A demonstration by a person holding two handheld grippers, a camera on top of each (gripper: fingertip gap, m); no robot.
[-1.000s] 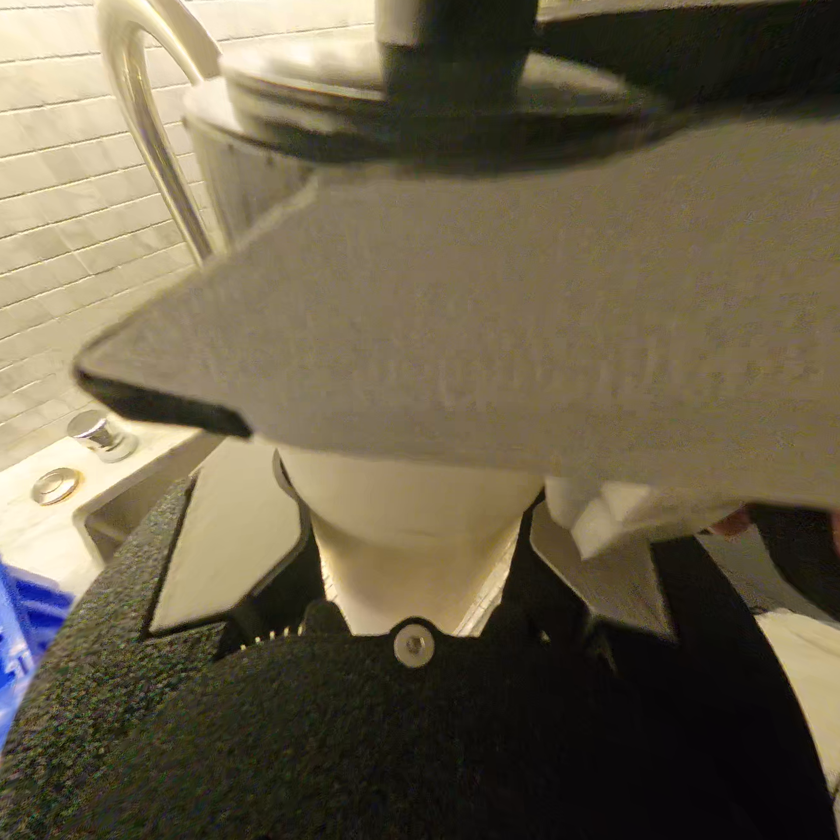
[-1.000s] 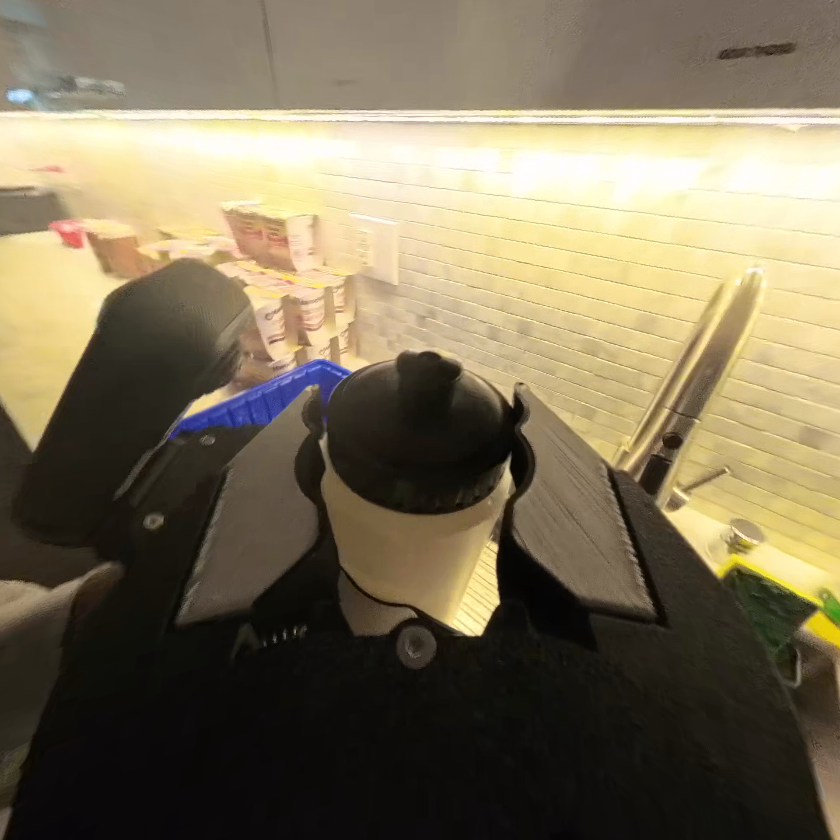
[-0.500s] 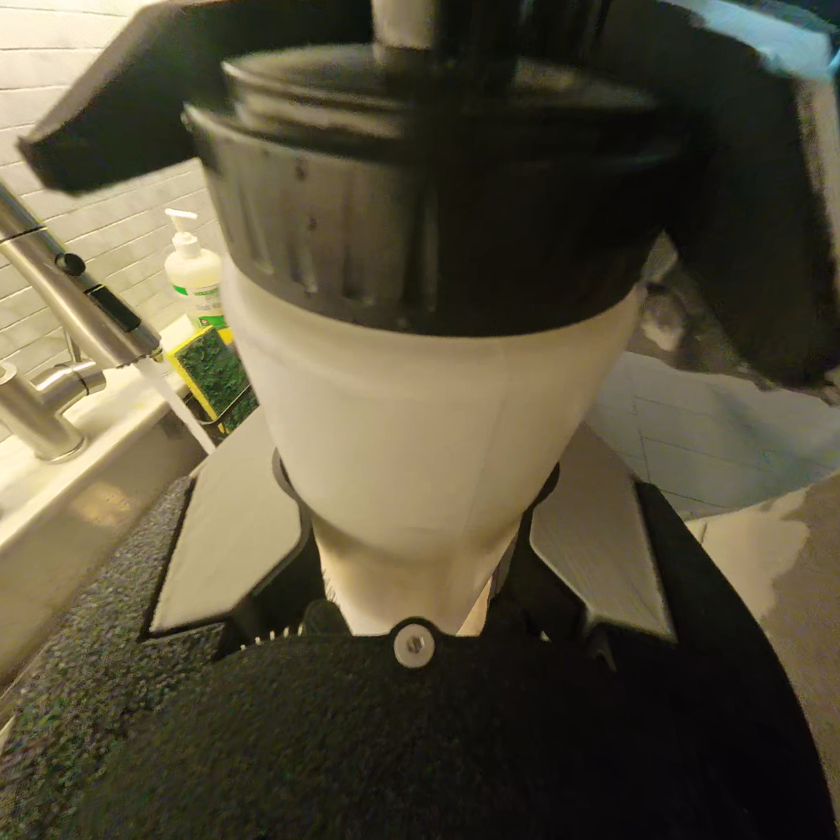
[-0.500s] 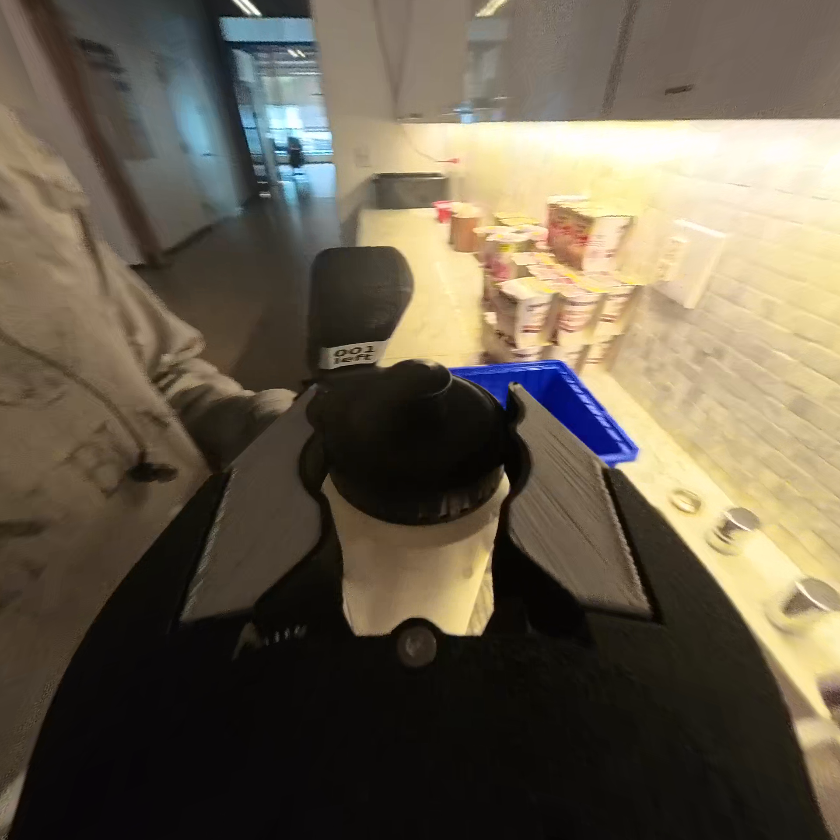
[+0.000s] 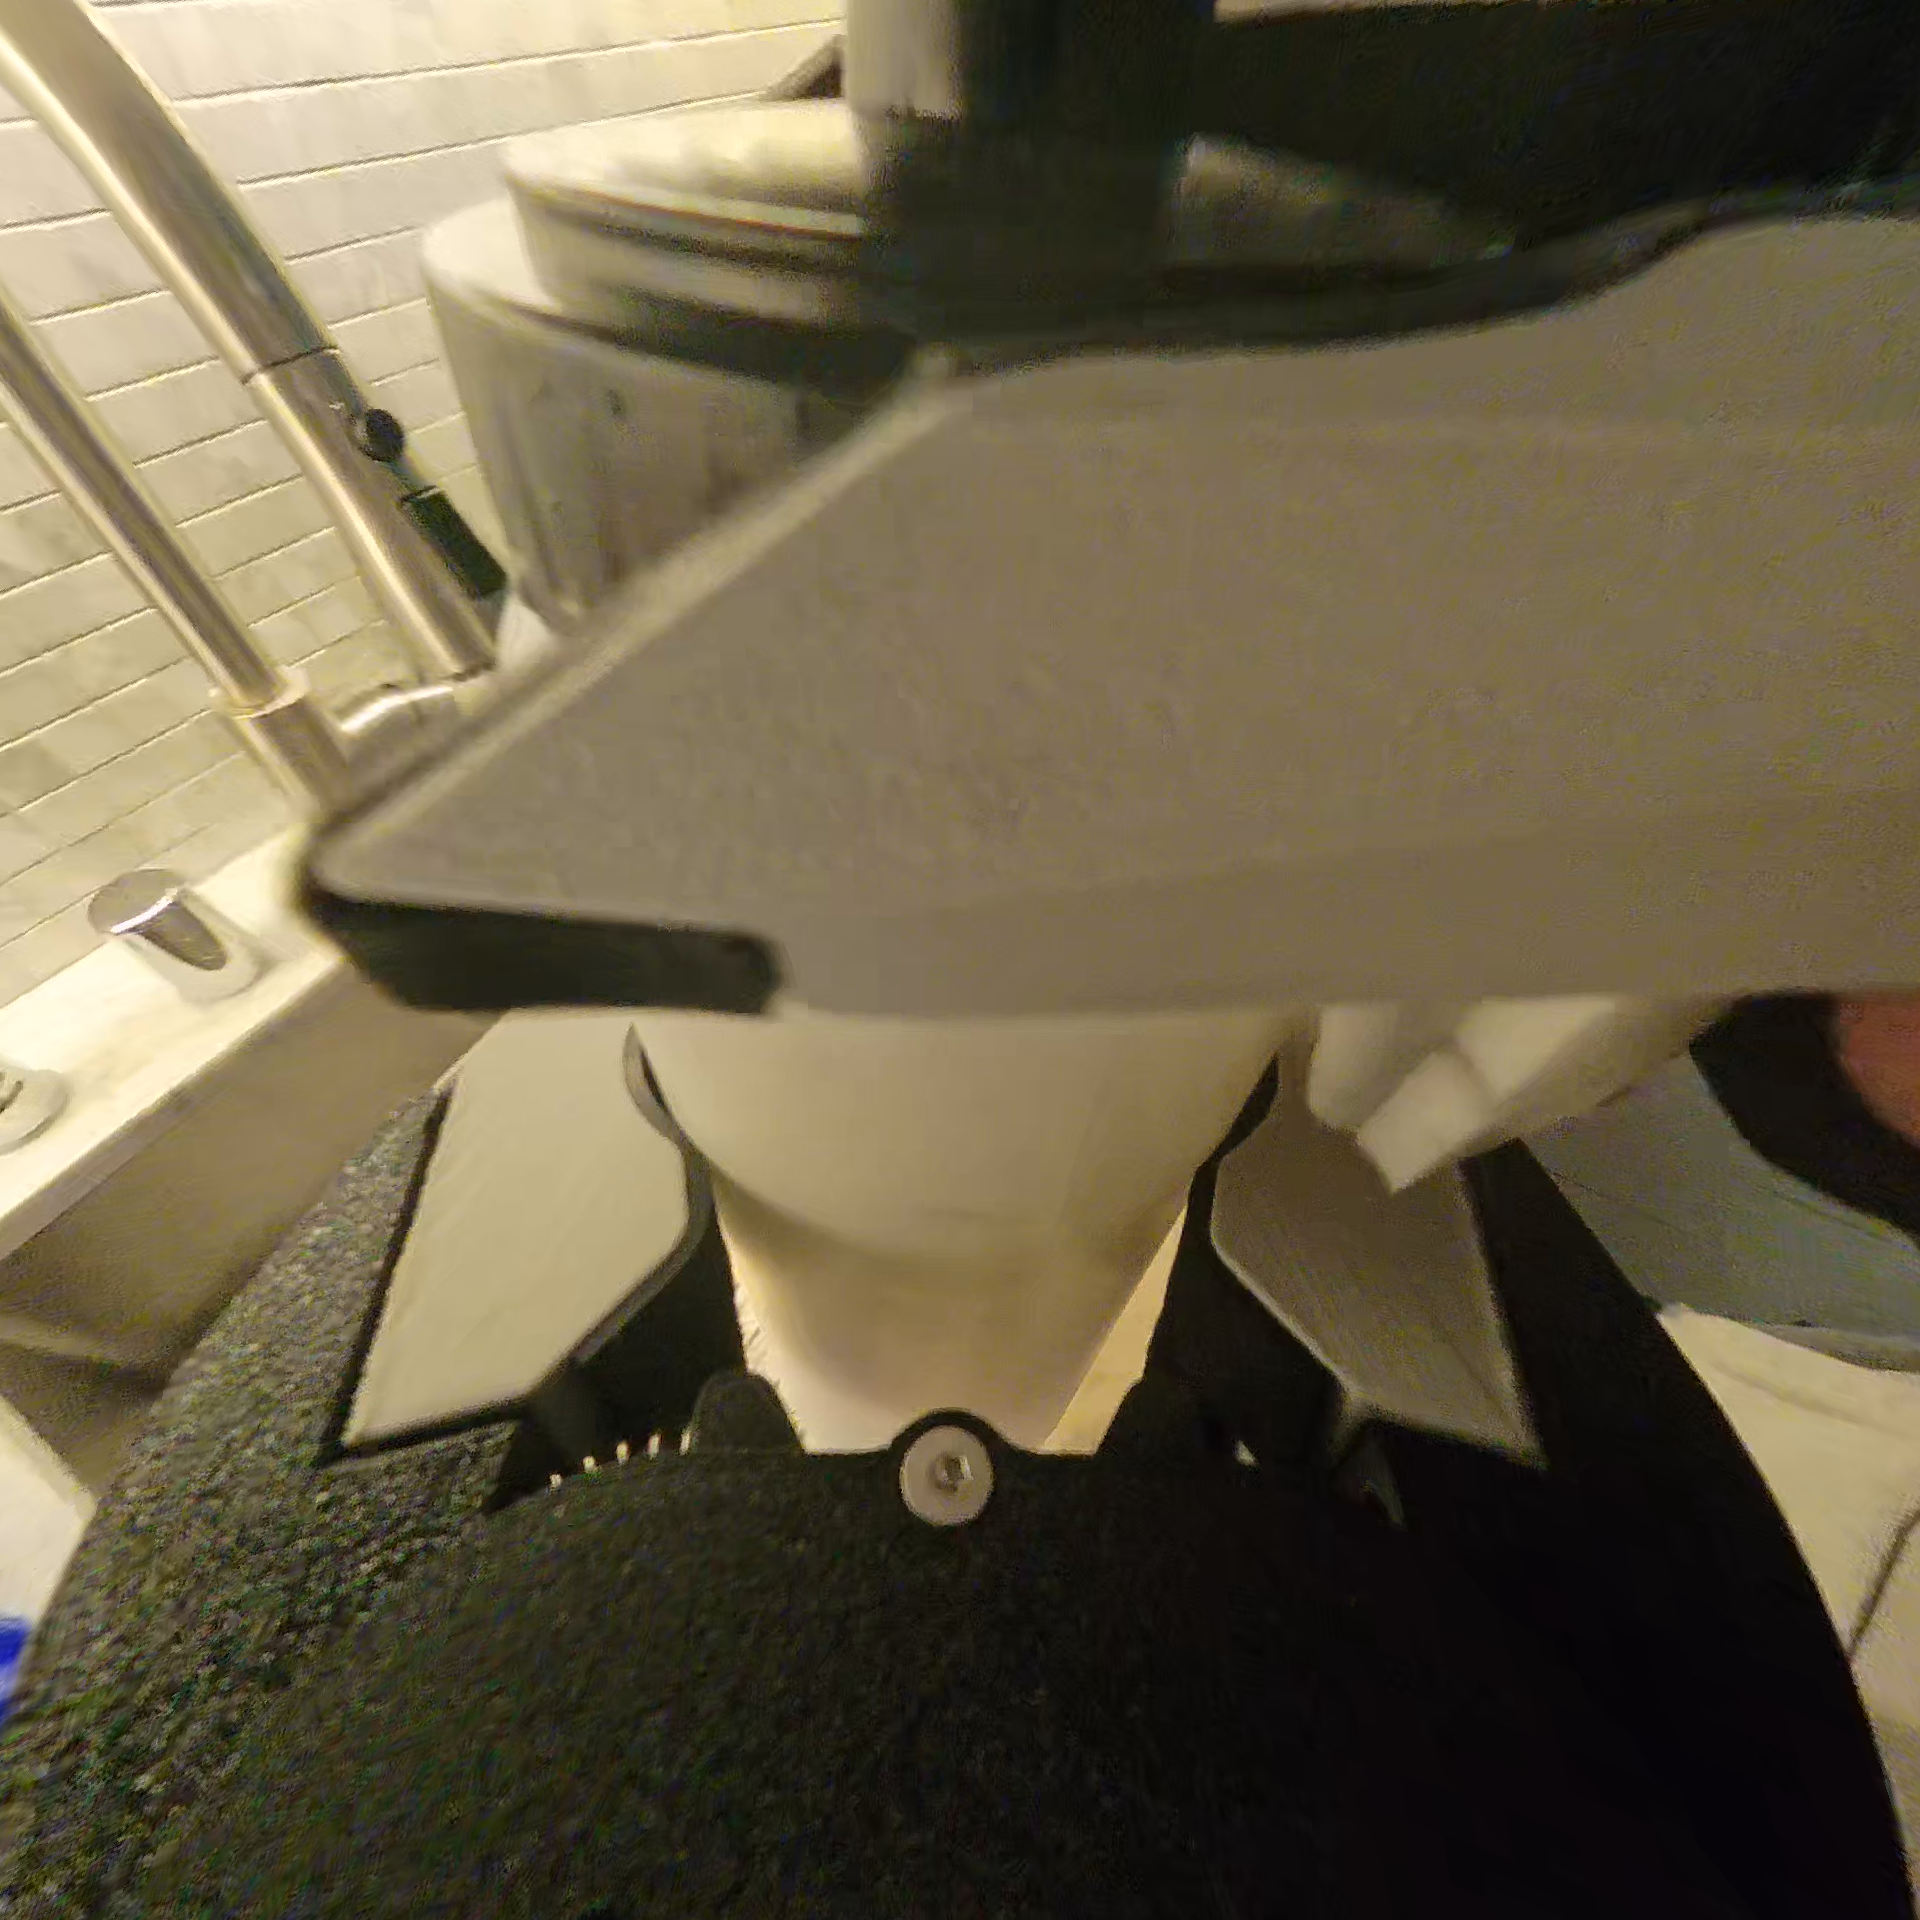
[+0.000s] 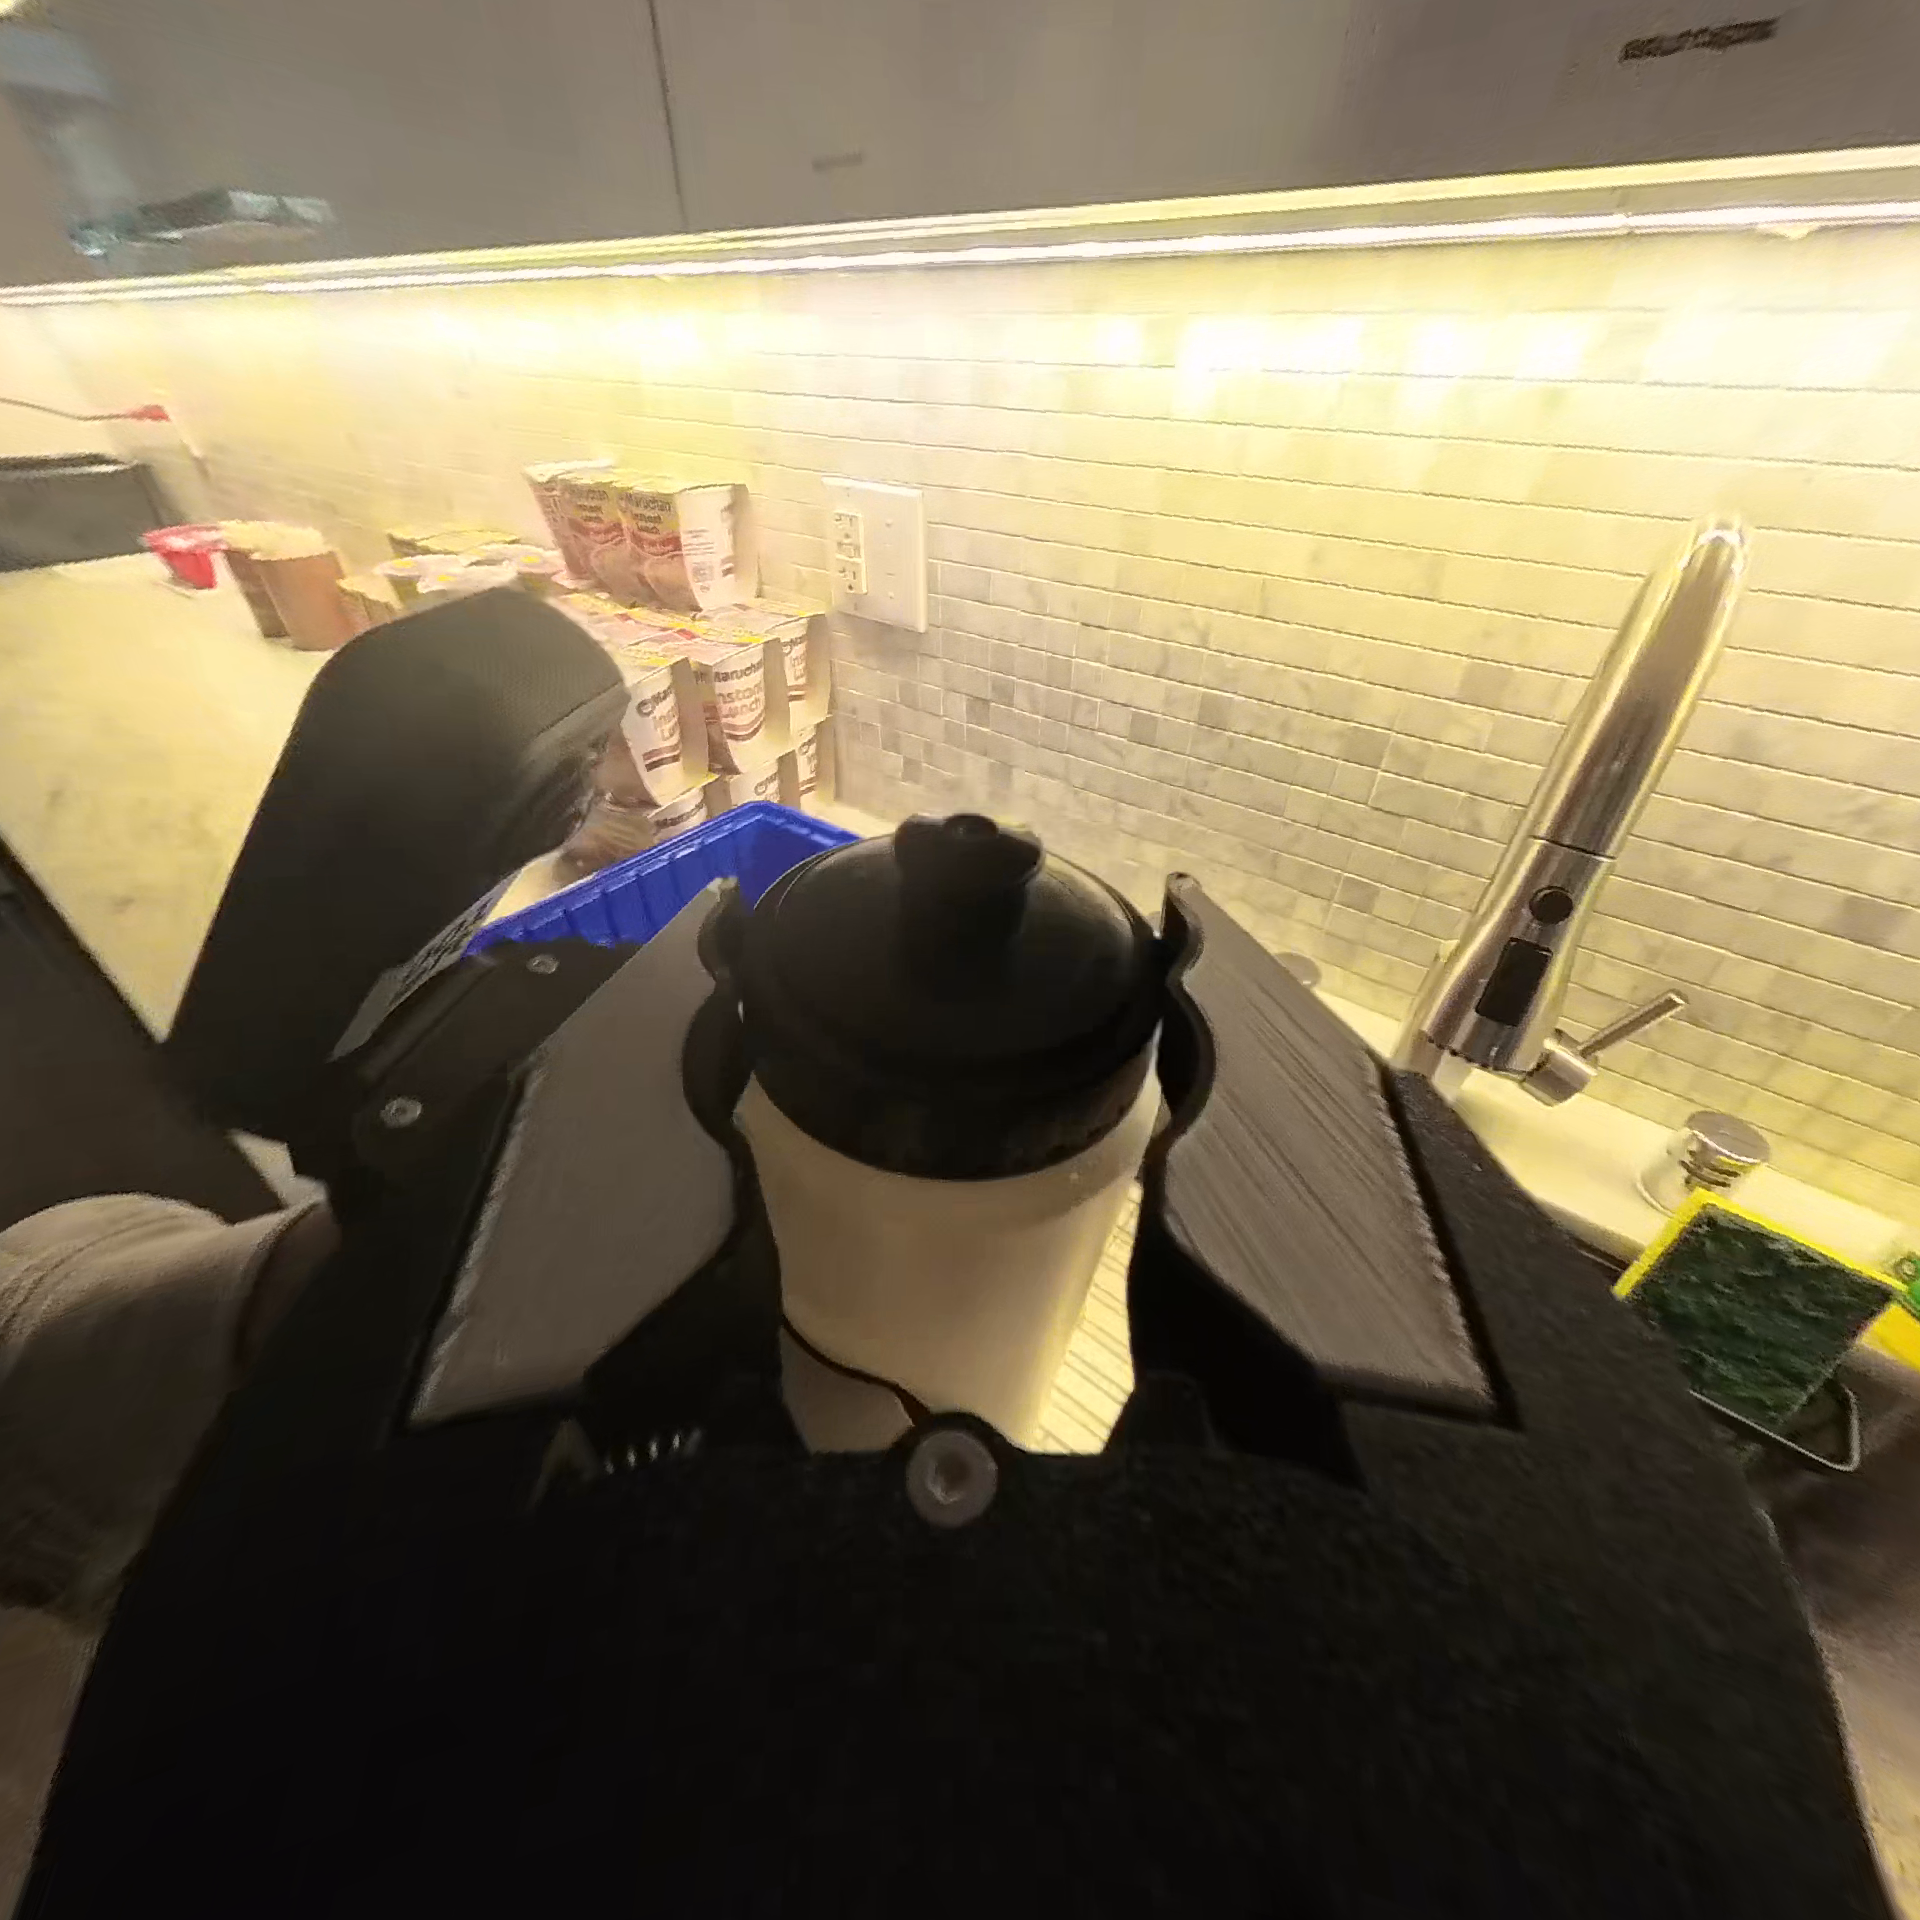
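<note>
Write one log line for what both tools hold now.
left tool: shut on white plastic bottle body | right tool: shut on its black screw cap | steel tap behind

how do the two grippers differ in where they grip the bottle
The left gripper clamps the white body of the bottle, low down; the right gripper clamps the black cap at the top. The left gripper's fingers point up along the bottle, while the right gripper's finger crosses it sideways. Both are shut on the same bottle, near the tap.
</note>
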